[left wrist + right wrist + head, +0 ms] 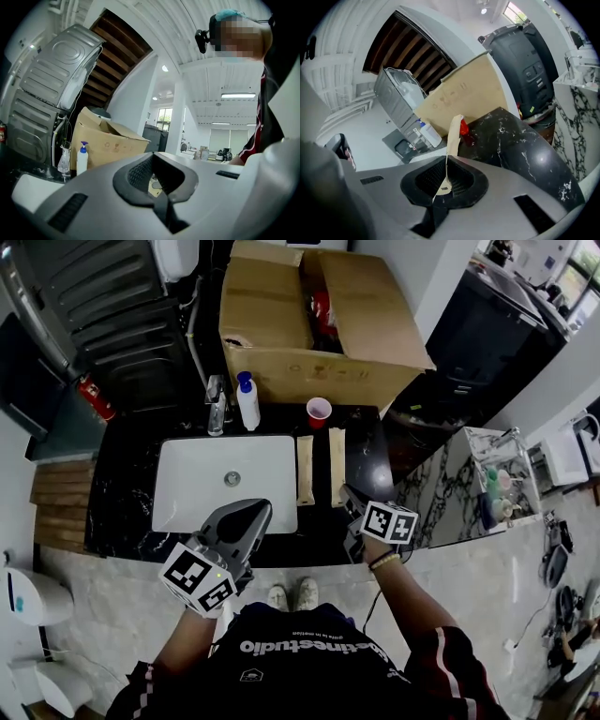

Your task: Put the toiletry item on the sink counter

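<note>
Fingers (425,179) of the right gripper (443,182) are pressed together on the near end of a thin beige paper packet (453,136). The packet is pinched edge-on between the dark ribbed pads and runs straight out from them over the black marble table (511,140), its far end lining up with a red cup (463,127). From the head view, the right gripper (350,499) sits at the table's front right. The paper packet (337,465) stretches away from its tips toward the red cup (319,412), parallel to a second packet (305,470) that lies flat just to its left, beside the white sink (187,486). Whether the held packet's far end touches the table cannot be told.

The left gripper (253,510) hovers over the sink's front edge, well apart from both packets. In its own view the left gripper (157,182) has its fingers (138,172) closed against each other with nothing clamped between them (only a sliver of something beige shows through the hollow above where they meet).

At the back of the table (131,474) stand a faucet (216,407) and a white pump bottle (247,404) with a blue top. An open cardboard box (281,315) stands right behind them.
</note>
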A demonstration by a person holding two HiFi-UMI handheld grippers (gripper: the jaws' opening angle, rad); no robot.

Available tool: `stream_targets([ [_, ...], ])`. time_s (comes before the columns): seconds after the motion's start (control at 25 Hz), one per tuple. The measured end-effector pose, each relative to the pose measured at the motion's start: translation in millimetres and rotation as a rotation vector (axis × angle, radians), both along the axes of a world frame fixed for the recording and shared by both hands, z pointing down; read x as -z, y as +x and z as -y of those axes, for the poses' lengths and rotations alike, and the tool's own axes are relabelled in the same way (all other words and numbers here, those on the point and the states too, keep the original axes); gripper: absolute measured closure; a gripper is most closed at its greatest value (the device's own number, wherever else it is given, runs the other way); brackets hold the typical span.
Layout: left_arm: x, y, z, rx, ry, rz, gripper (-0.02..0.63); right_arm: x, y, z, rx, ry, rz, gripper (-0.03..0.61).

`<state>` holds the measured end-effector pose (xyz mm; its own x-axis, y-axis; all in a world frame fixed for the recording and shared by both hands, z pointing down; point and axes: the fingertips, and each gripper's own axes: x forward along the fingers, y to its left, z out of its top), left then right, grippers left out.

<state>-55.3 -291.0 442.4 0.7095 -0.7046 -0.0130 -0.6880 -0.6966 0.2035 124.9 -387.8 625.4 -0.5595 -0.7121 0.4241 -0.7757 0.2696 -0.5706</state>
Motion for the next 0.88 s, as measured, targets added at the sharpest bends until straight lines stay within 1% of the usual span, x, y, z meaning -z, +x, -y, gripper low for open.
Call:
stream_targets([
  [0.16,-0.8,-3.3,5.0,0.010,-0.011,-0.002,0.600,-23.7,-1.2,15.5,0.000,-0.047,-0.021,0.534],
  [0.44,2.4,-9.8,8.4,0.022,-0.014,-0.004,0.600,-50.4,-4.3,33.6,-0.024,-0.121,-0.035,0.534],
  [0.68,3.7,-12.7,8.9,0.034,-0.013,-0.007,0.600,-71.1,0.6,37.2,-0.033,-0.187,-0.081,0.534],
  [0.88,2.1,-16.6,9.6,0.046,-0.017,-0.008,0.600,-78.0,0.8,37.8,-0.032,-0.216,-0.115,0.534],
])
